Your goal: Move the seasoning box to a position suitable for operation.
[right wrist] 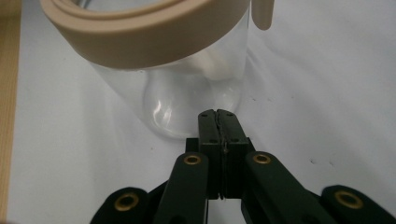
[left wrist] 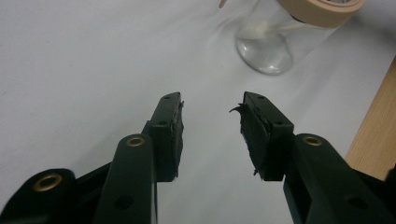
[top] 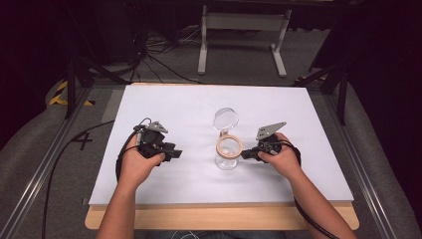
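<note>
Centrally, on the white counter [top: 164,99], I see a clear glass jar [top: 227,155] with a tan rim, its glass lid [top: 226,118] hinged open behind it. My right gripper [right wrist: 218,113] has its fingers pressed fully together on nothing, tips just beside the jar's base. My left gripper [left wrist: 212,105] rests apart from the jar, fingers spread wide and empty.

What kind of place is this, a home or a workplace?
Probably a lab set up for recording: a white-covered table in a metal frame, loose cables on grey carpet, and just one glass jar to handle.
</note>
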